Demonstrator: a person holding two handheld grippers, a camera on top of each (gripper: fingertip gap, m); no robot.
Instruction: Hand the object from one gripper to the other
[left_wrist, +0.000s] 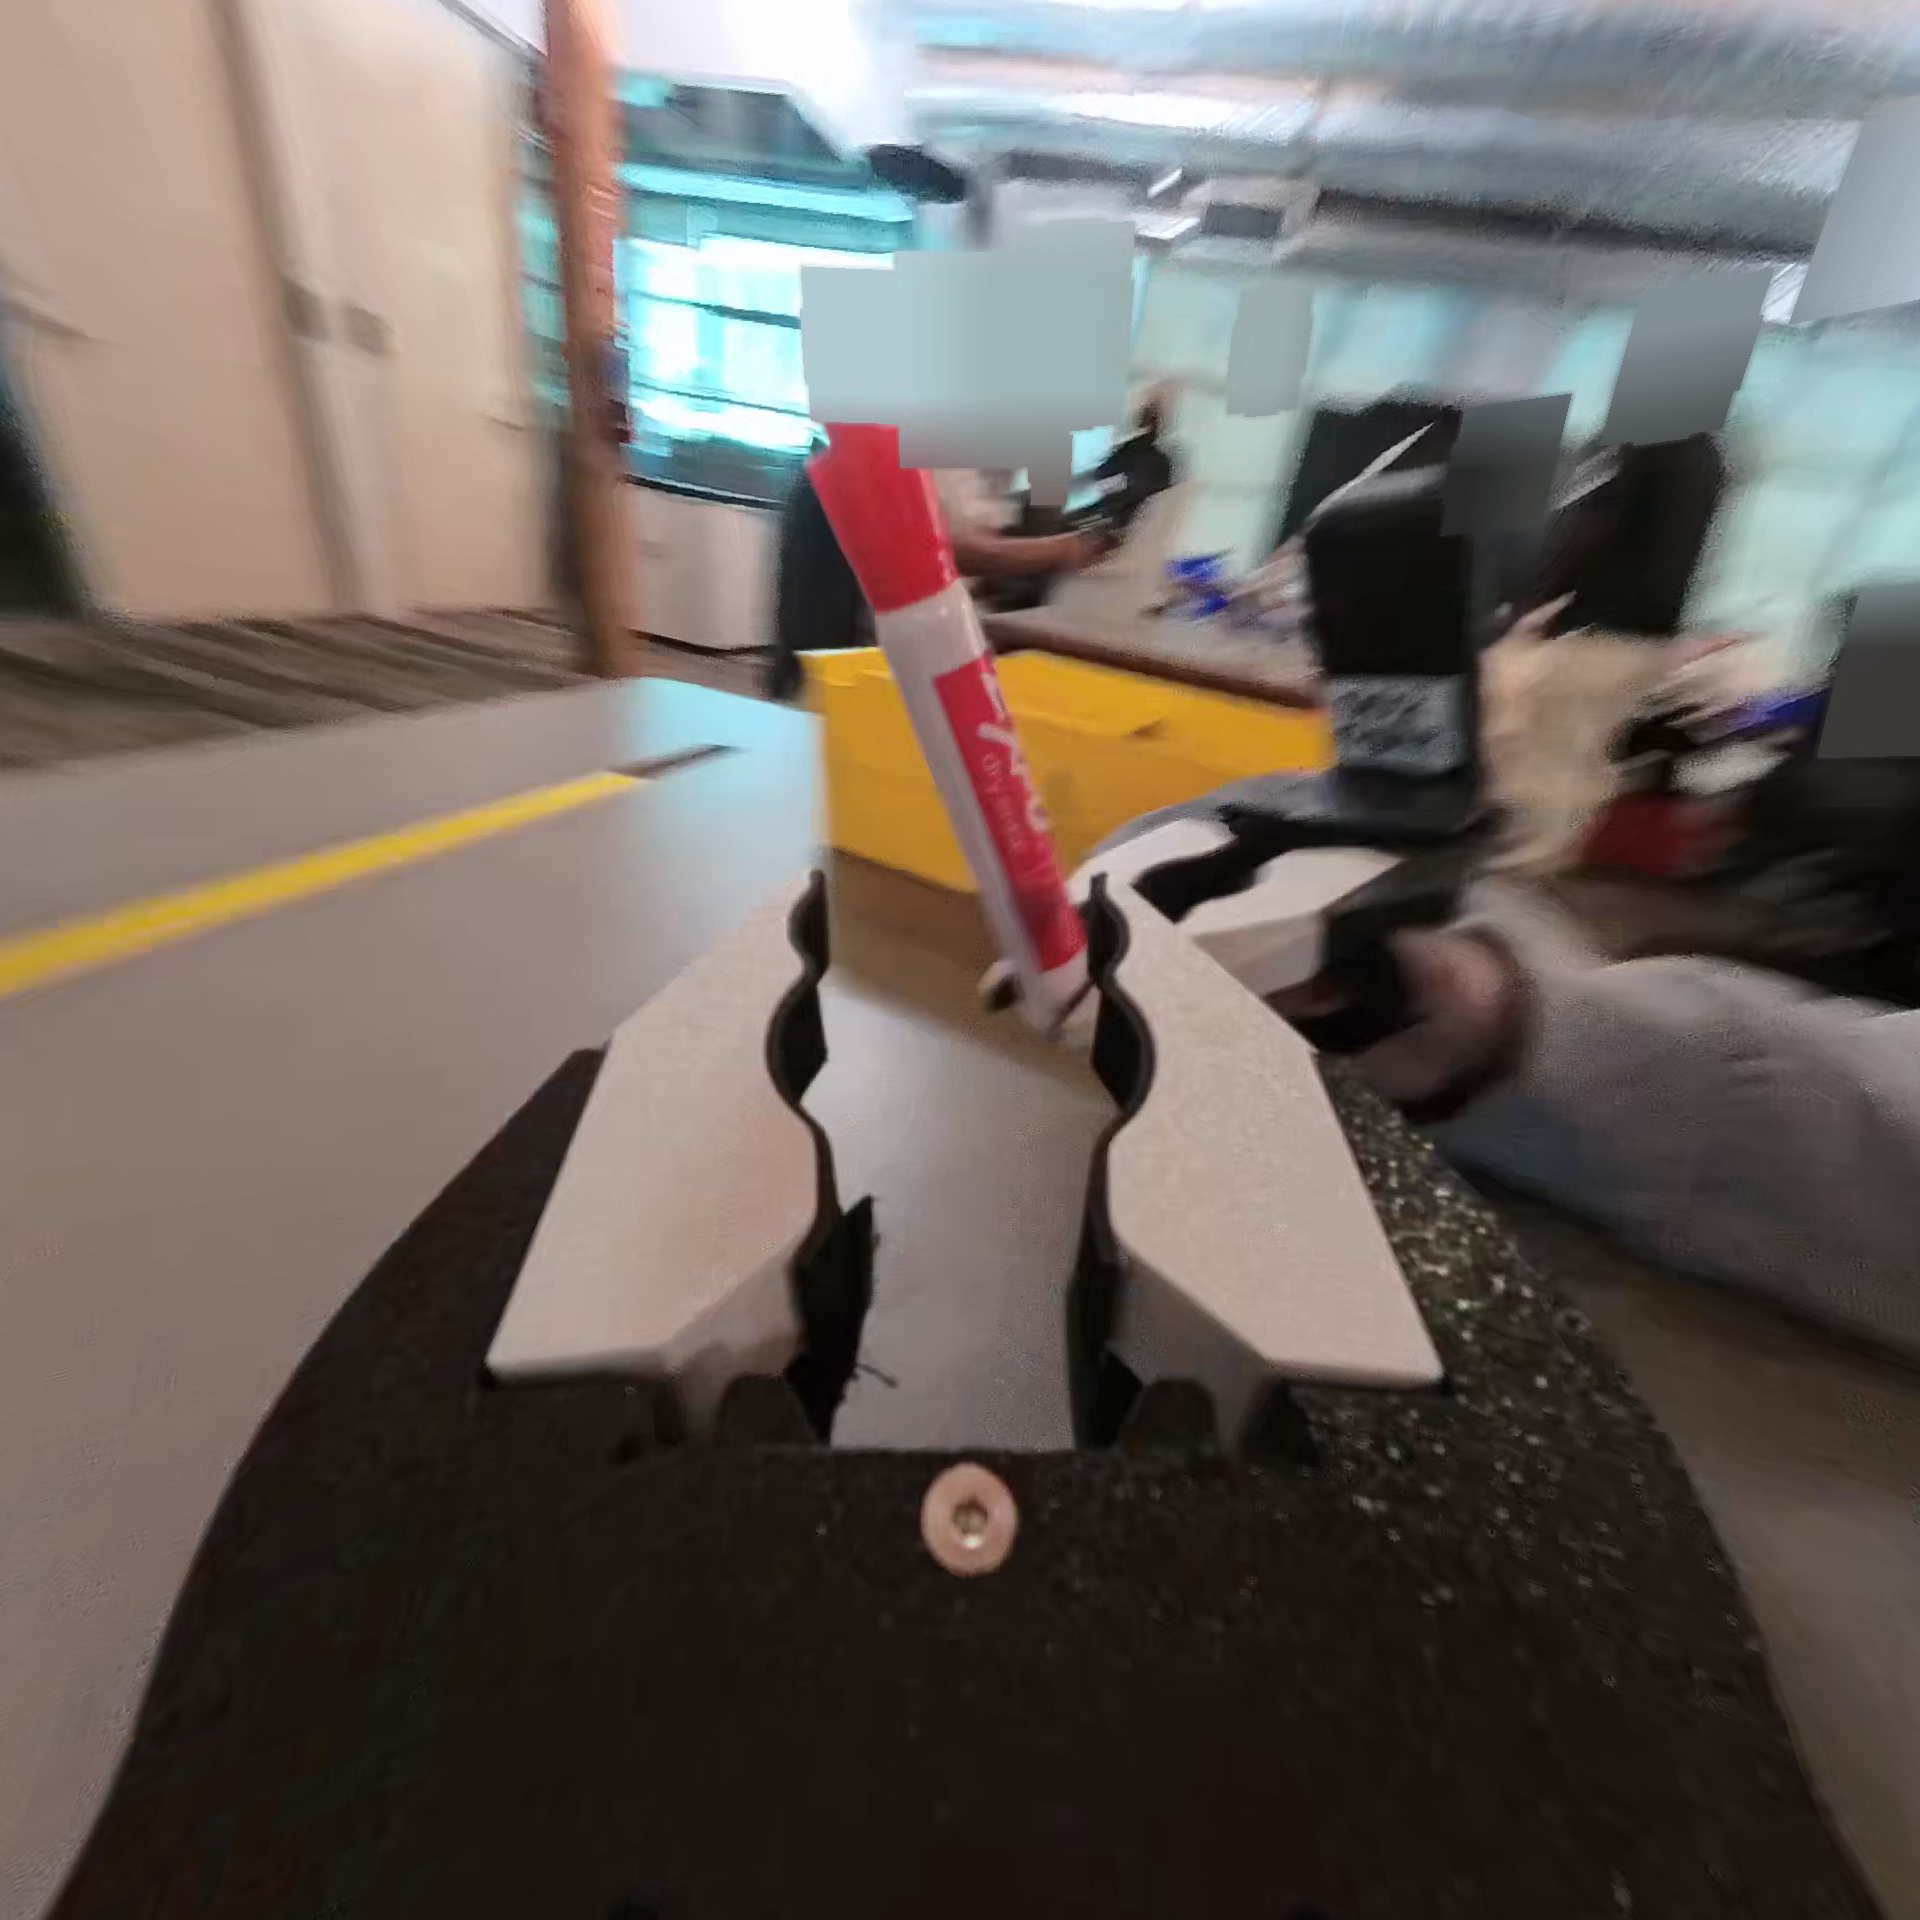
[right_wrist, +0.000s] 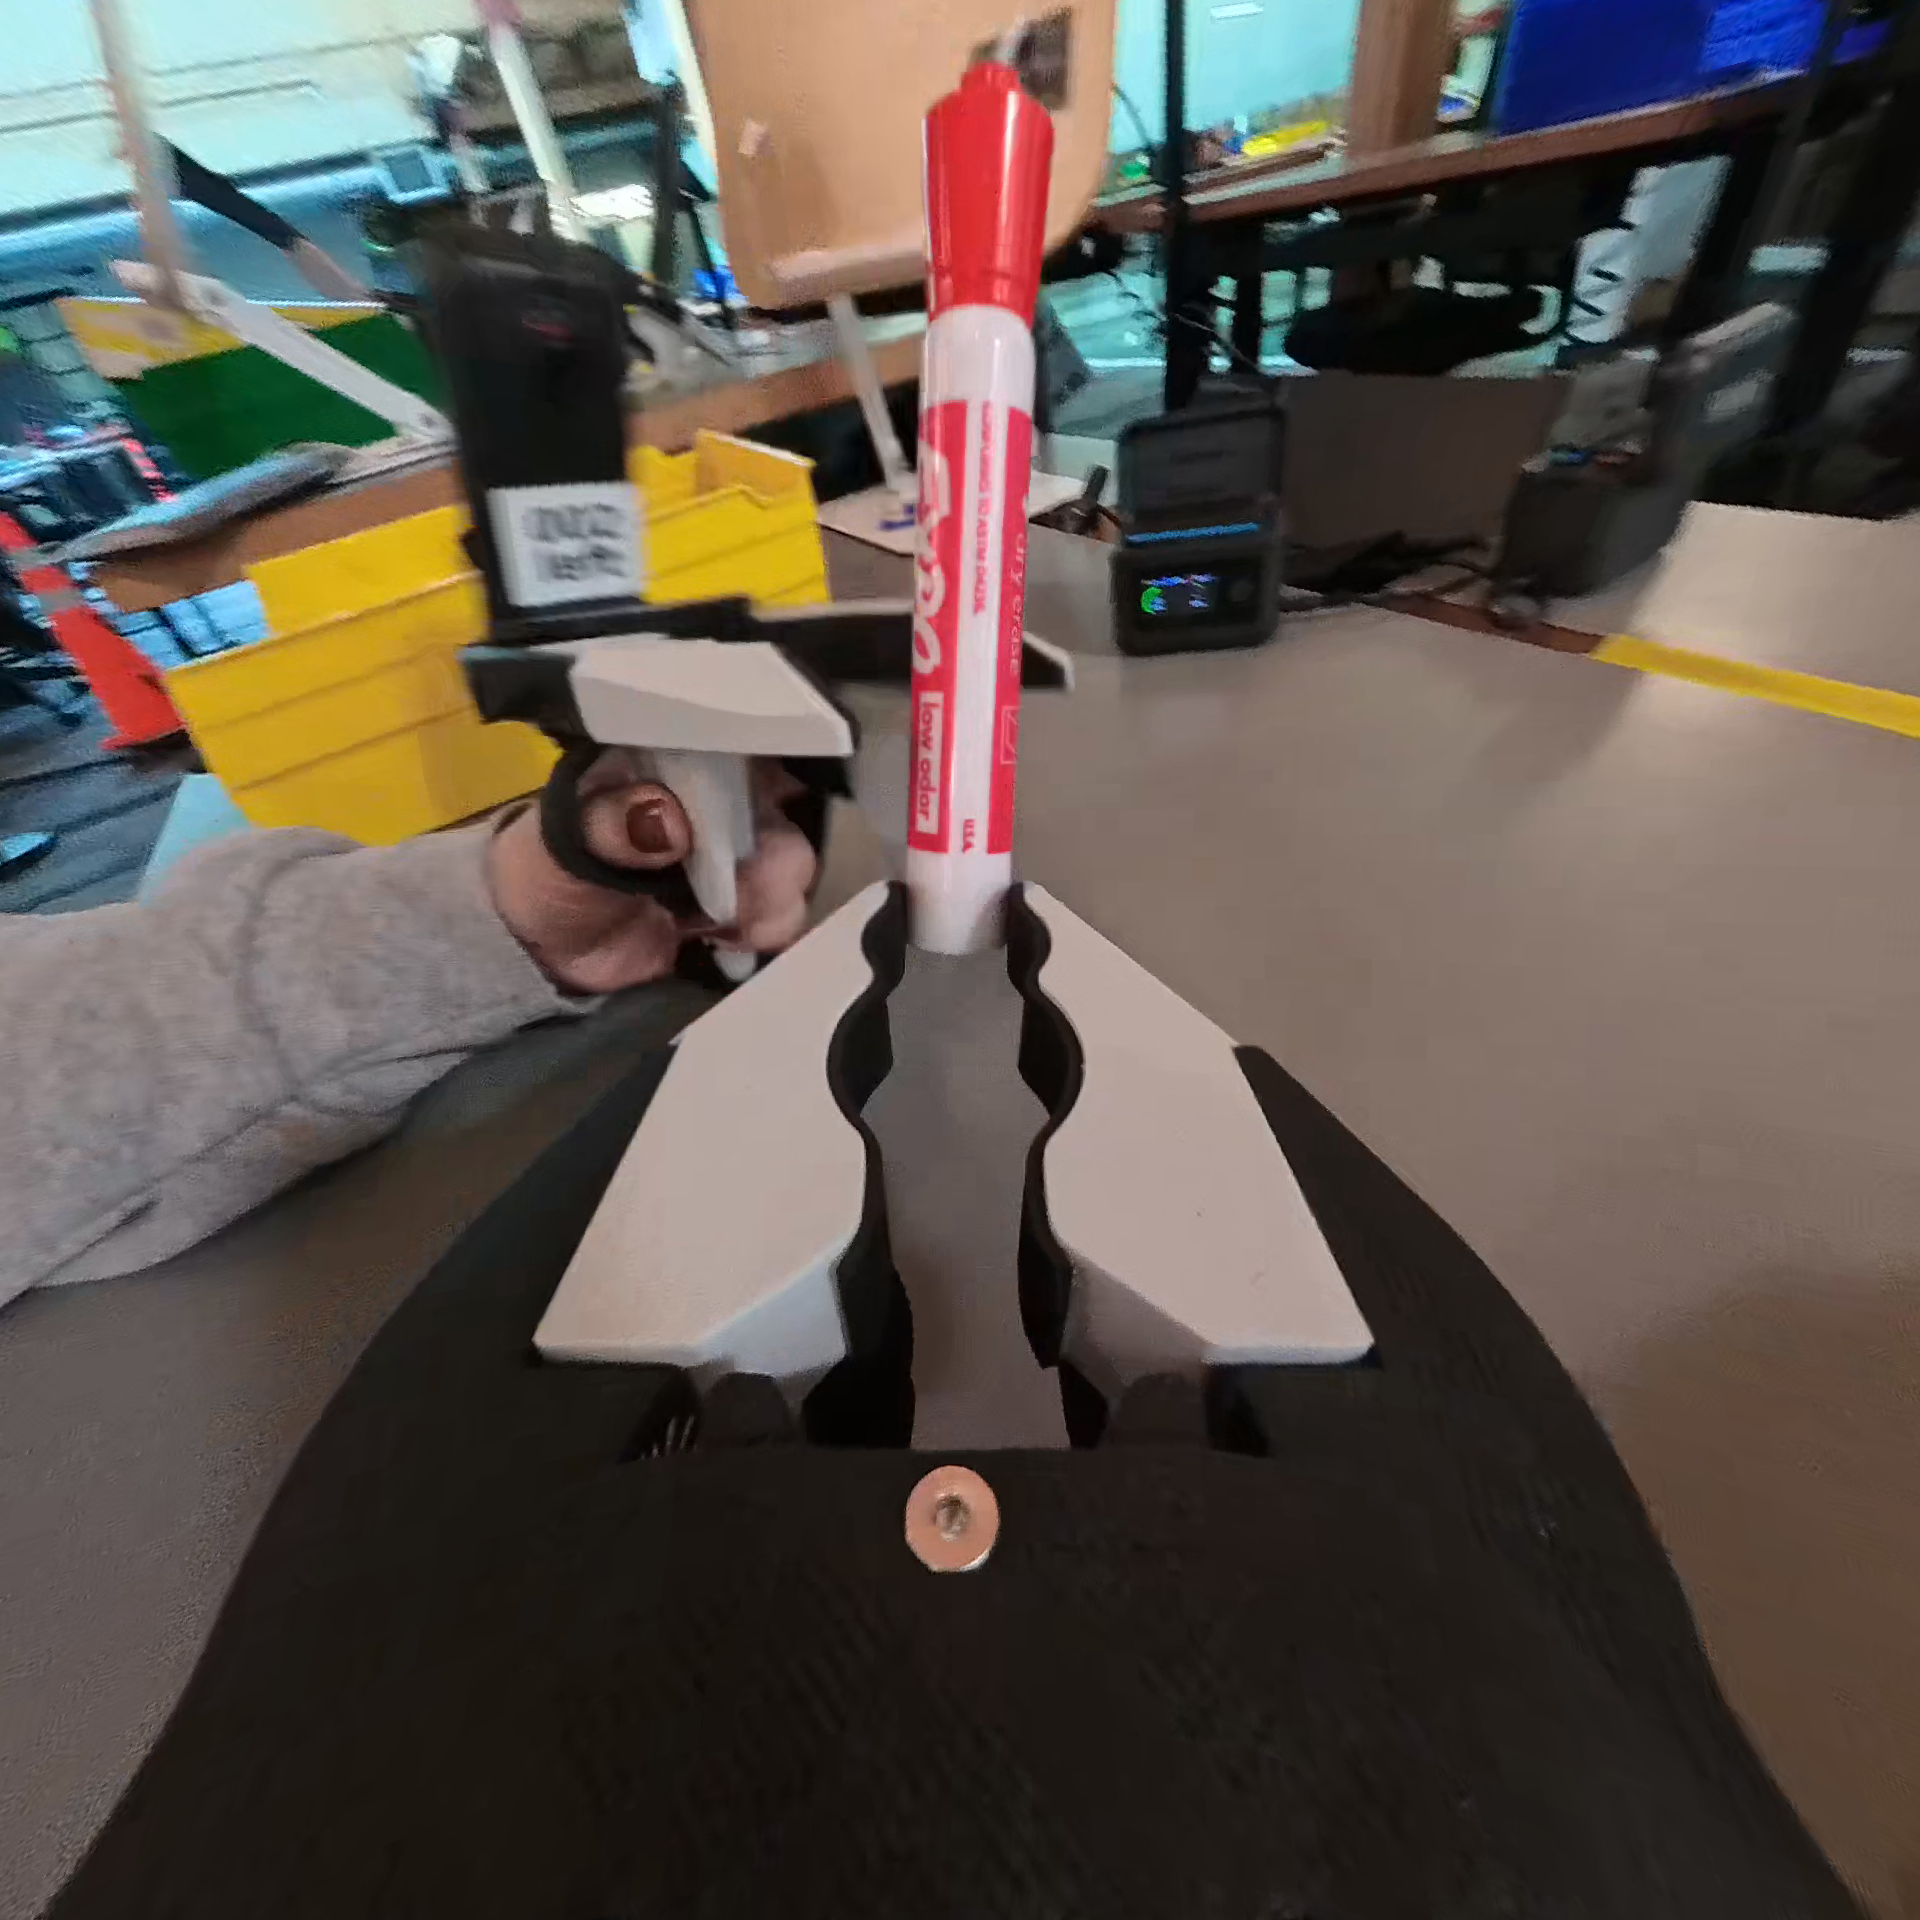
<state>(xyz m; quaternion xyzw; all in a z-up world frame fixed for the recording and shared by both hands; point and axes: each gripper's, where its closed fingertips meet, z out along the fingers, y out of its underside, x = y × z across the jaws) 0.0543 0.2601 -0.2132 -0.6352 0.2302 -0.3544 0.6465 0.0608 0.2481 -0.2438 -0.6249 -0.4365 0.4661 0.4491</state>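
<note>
A red-and-white dry-erase marker (right_wrist: 966, 582) stands upright, red cap on top. My right gripper (right_wrist: 956, 909) is shut on its lower end, above the grey table (right_wrist: 1403, 935). In the left wrist view the marker (left_wrist: 966, 707) leans just beyond my left gripper (left_wrist: 961, 914), close to the tip of its right-hand finger. The left gripper is open and empty, with the jaws wide apart. The right gripper's white finger (left_wrist: 1278, 914) comes in from the right there. In the right wrist view one white finger (right_wrist: 717, 707) of the left gripper shows side-on, reaching behind the marker's middle.
A yellow bin (right_wrist: 343, 707) stands on the table behind the grippers; it also shows in the left wrist view (left_wrist: 904, 790). A yellow tape line (left_wrist: 312, 883) crosses the table. A small black device with a screen (right_wrist: 1195, 540) sits at the back. A grey sleeve (right_wrist: 208, 997) rests at the left. The tips of both grippers are at nearly the same place.
</note>
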